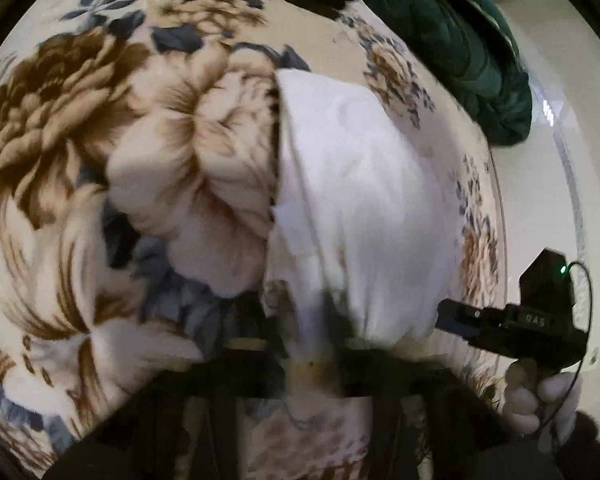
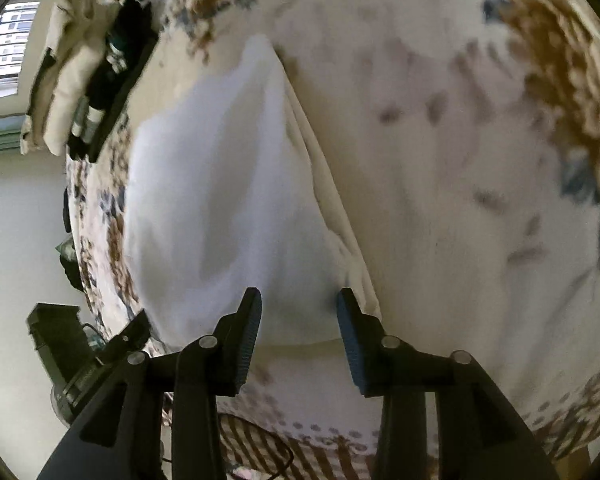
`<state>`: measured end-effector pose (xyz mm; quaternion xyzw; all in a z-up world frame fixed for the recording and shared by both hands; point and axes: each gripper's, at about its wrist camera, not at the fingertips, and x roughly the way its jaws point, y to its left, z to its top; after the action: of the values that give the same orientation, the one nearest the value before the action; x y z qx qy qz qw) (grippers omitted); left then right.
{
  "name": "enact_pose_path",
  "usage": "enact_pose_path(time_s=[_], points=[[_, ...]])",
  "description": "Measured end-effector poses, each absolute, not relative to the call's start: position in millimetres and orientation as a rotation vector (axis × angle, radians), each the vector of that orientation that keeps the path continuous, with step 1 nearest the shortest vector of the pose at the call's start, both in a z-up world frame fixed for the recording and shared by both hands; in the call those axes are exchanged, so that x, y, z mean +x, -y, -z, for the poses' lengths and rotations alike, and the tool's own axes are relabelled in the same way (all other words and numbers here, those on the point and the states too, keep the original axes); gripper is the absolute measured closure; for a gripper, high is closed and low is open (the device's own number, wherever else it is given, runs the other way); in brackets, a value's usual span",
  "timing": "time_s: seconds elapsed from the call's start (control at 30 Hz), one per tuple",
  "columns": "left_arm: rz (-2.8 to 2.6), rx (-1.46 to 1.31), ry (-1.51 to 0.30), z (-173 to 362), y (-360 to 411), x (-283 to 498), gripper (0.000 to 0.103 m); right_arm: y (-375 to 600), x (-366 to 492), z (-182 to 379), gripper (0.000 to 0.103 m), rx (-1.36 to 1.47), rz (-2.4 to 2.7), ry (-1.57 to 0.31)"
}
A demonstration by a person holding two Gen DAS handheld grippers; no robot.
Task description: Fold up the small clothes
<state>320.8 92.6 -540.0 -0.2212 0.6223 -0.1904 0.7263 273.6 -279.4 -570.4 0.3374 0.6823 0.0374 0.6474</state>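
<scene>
A white garment (image 1: 360,200) lies folded into a long shape on the floral blanket (image 1: 100,120) that covers the bed. My left gripper (image 1: 332,336) is blurred at the bottom of the left wrist view. Its dark fingers are pressed together on the garment's near edge, so it is shut on the cloth. In the right wrist view my right gripper (image 2: 298,320) stands open over the near end of the white garment (image 2: 220,180). The cloth lies between its blue-padded fingers (image 2: 252,320), which do not pinch it. The left gripper (image 2: 140,324) shows at the garment's near left corner.
A dark green quilt (image 1: 460,40) is bunched at the bed's far corner. Cream clothes (image 2: 72,80) and dark items are piled at the bed's far left edge. A gloved hand (image 1: 540,400) holds the right gripper (image 1: 456,318). White floor (image 1: 560,160) lies beyond the bed's edge.
</scene>
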Motion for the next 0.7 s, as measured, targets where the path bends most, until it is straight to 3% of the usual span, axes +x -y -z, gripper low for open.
enact_pose_path(time_s=[0.03,0.07,0.1,0.3,0.4,0.43,0.5,0.53,0.57,0.6,0.67,0.7], points=[[0.417,-0.479,-1.350,534.9,-91.3,319.6,0.101,279.4,273.6,570.4,0.073,0.767,-0.085,-1.552],[0.410,-0.451,-1.344,530.5,-90.3,319.2,0.101,279.3,271.7,570.8,0.096,0.776,-0.074,-1.544],[0.413,-0.429,-1.341,527.4,-89.6,320.7,0.101,279.5,270.8,570.7,0.100,0.777,-0.061,-1.542],[0.384,-0.228,-1.343,520.8,-100.8,333.2,0.101,296.9,272.2,546.5,0.103,0.668,0.056,-1.490],[0.393,-0.259,-1.339,522.4,-116.2,335.2,0.101,310.7,273.9,545.0,0.103,0.723,0.018,-1.488],[0.418,-0.320,-1.355,525.6,-121.5,336.4,0.101,311.4,273.9,546.5,0.102,0.771,-0.033,-1.492],[0.460,-0.457,-1.381,532.2,-129.4,334.8,0.098,307.2,273.1,550.8,0.082,0.802,-0.092,-1.516],[0.473,-0.505,-1.394,535.3,-130.7,333.1,0.094,303.9,271.7,553.1,0.058,0.805,-0.109,-1.519],[0.485,-0.539,-1.407,538.4,-129.9,331.5,0.076,300.1,270.1,556.1,0.050,0.799,-0.115,-1.521],[0.492,-0.562,-1.413,541.6,-128.3,328.7,0.059,296.2,269.0,561.2,0.050,0.801,-0.116,-1.534],[0.505,-0.574,-1.418,549.7,-119.8,325.1,0.057,287.7,267.4,574.7,0.050,0.809,-0.111,-1.571],[0.502,-0.569,-1.412,550.9,-116.8,324.1,0.061,284.0,266.5,581.3,0.050,0.810,-0.102,-1.586]])
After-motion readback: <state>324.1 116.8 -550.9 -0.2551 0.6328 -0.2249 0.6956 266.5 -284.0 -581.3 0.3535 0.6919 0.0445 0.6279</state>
